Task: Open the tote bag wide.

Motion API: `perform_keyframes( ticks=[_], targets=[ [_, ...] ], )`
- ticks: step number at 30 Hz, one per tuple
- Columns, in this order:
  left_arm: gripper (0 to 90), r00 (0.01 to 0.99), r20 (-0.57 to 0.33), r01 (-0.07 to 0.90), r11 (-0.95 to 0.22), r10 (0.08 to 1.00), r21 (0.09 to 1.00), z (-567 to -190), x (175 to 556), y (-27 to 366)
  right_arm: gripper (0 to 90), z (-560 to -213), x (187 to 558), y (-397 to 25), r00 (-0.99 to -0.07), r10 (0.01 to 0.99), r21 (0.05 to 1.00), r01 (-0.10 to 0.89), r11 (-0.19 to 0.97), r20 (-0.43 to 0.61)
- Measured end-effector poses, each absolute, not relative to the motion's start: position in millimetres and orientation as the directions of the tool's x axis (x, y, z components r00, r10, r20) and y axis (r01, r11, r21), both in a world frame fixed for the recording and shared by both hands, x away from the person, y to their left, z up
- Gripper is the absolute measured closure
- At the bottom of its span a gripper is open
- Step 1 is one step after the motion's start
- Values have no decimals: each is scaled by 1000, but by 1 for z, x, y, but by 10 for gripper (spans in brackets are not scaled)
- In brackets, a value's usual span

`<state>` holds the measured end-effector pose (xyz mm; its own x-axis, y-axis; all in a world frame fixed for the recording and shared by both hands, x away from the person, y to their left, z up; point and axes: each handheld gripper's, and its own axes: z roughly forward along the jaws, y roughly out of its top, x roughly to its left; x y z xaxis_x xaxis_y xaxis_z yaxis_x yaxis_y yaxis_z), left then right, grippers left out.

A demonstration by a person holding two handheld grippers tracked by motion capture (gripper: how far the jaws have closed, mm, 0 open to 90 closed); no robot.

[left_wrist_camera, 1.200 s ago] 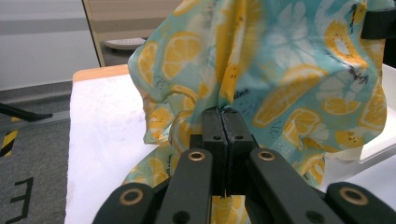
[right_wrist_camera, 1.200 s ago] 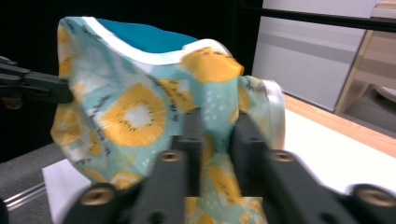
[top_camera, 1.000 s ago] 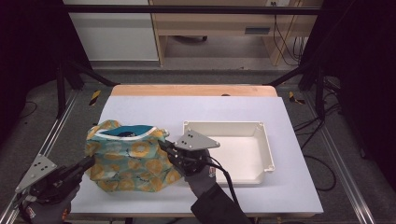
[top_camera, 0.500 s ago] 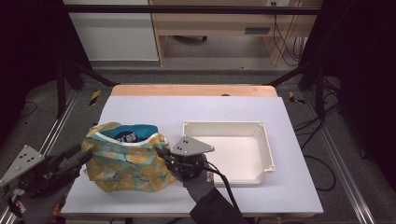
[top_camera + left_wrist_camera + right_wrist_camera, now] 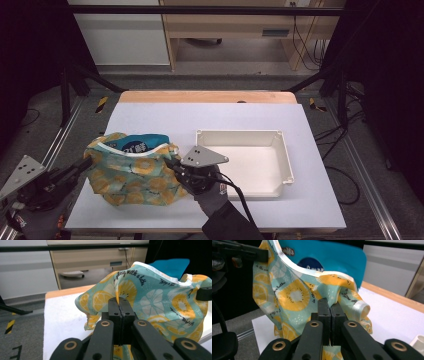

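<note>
A teal cloth bag with a lemon print (image 5: 131, 175) sits on the white table's left front, and a blue packet (image 5: 137, 145) pokes out of its open top. My left gripper (image 5: 88, 162) is shut on the bag's left edge; the left gripper view shows fabric pinched between the jaws (image 5: 119, 302). My right gripper (image 5: 171, 163) is shut on the bag's right edge, the cloth (image 5: 292, 295) bunched at its closed jaws (image 5: 329, 304). The blue packet (image 5: 329, 257) stands behind the white-trimmed rim. The bag's mouth is stretched between both grippers.
An empty white rectangular tray (image 5: 285, 155) lies right of the bag, its left wall close to my right gripper. The table's wooden far edge (image 5: 205, 96) runs behind open white surface. Metal frame rails flank the table.
Both grippers have shifted left and slightly toward the front edge, taking the bag with them. In the last half second little has moved.
</note>
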<state>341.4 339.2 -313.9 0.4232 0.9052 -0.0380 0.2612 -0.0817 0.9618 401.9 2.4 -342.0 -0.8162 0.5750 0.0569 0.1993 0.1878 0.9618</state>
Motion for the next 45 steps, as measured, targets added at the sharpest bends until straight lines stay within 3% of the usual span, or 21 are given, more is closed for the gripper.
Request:
perform_keyframes(
  ticks=[8, 18, 45],
  targets=[
    [894, 402, -18, 229, -81, 915, 970, -317, 322, 345, 892, -338, 398, 12, -829, 558, 963, 185, 197, 45],
    [895, 385, -28, 267, -83, 923, 960, -333, 318, 350, 892, -345, 398, 18, -835, 548, 955, 203, 215, 54],
    [895, 424, -2, 380, -176, 906, 908, -385, 339, 333, 893, -406, 396, 5, -780, 610, 926, 320, 200, 138]
  ],
)
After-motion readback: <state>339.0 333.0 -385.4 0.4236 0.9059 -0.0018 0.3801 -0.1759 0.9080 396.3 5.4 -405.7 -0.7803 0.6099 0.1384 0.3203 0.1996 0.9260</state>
